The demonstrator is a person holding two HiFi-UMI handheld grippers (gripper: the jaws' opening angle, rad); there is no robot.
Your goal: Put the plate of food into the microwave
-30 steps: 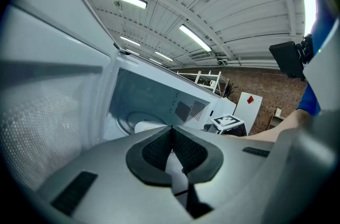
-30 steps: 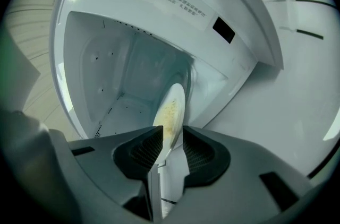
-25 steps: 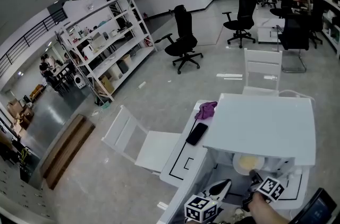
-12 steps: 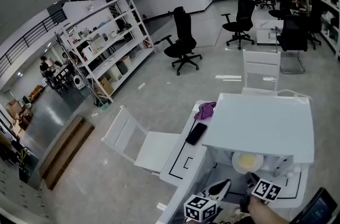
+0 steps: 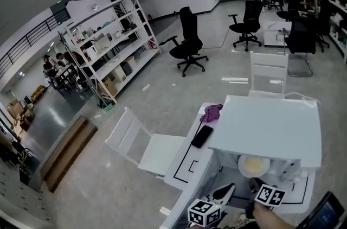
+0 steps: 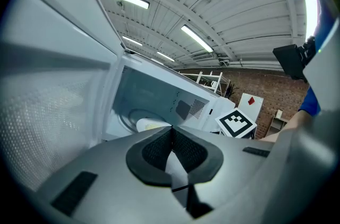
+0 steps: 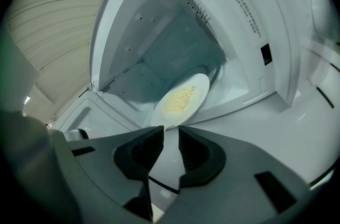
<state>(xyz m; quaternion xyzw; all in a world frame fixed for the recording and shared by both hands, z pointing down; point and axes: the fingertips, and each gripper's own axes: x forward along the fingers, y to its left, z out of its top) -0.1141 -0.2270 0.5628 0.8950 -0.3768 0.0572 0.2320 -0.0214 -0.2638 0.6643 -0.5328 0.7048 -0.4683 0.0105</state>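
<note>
A white plate of yellow food (image 7: 180, 101) lies in the mouth of the open white microwave (image 7: 159, 42), tilted in the right gripper view; in the head view the plate (image 5: 253, 166) shows under the microwave's top (image 5: 265, 127). My right gripper (image 7: 170, 135) is open by a narrow gap, its tips just short of the plate's near rim, with nothing between the pads. In the head view the right gripper (image 5: 254, 185) is right in front of the plate. My left gripper (image 6: 171, 132) is shut and empty beside the microwave's open door (image 6: 53, 85), with the plate (image 6: 151, 125) ahead.
The microwave stands on a white table (image 5: 184, 165) with a black phone (image 5: 201, 136) and a purple cloth (image 5: 211, 112) on its left part. A white chair (image 5: 143, 146) stands left of the table, another (image 5: 268, 71) behind it. A dark screen (image 5: 325, 214) is at the lower right.
My right gripper has drawn back a little from the microwave opening while the plate stays in place. The left gripper has barely moved.
</note>
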